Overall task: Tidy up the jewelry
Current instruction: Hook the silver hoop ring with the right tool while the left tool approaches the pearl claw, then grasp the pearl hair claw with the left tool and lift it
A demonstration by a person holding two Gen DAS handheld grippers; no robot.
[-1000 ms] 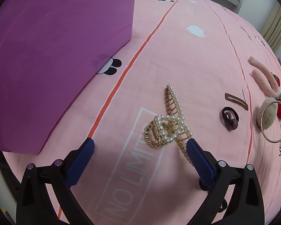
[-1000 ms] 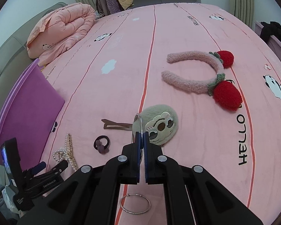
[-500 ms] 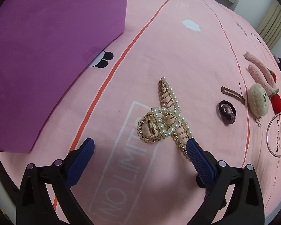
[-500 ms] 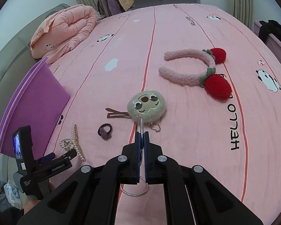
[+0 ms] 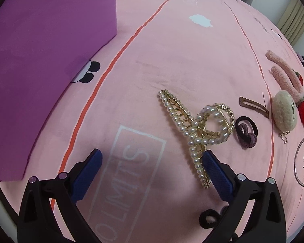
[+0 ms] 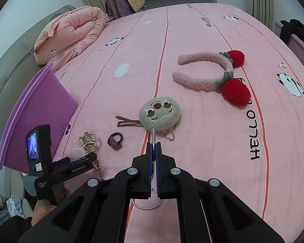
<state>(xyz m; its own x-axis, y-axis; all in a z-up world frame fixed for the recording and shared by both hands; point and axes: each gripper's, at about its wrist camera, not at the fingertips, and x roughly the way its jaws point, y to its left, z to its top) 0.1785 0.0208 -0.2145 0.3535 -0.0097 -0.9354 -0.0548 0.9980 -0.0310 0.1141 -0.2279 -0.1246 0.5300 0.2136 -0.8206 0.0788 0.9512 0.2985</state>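
The left tongs [image 5: 152, 162] stood wide apart and gripped nothing, low over the pink bedsheet [image 5: 172, 50]. The pearl hair claw [image 5: 196, 129] lay tipped on its side on the sheet, its near end touching the inner face of the right-hand blue pad [image 5: 216, 174], while the other pad sat well apart from it. A purple bin [image 5: 40, 50] stood to the left of the claw, well apart from it. Just beyond the claw lay a mauve hair tie [image 5: 246, 131], then a brown snap clip [image 5: 253, 106], a plush sloth charm [image 5: 284, 114] and a pink strawberry headband [image 5: 285, 77]. A black hair tie [image 5: 208, 218] lay near the right-hand finger's base.

The right tongs [image 6: 153, 147] were pressed together on a thin silver hoop [image 6: 147, 207], held edge-on above the bed; its upper arc rose past the fingertips in front of the sloth charm [image 6: 160, 115], and its lower arc hung beneath the fingers. From this view the claw [image 6: 89, 143] lay at the tip of the left tongs [image 6: 87, 160], next to the purple bin [image 6: 38, 111]. A folded pink quilt [image 6: 71, 32] rested at the far corner of the bed.
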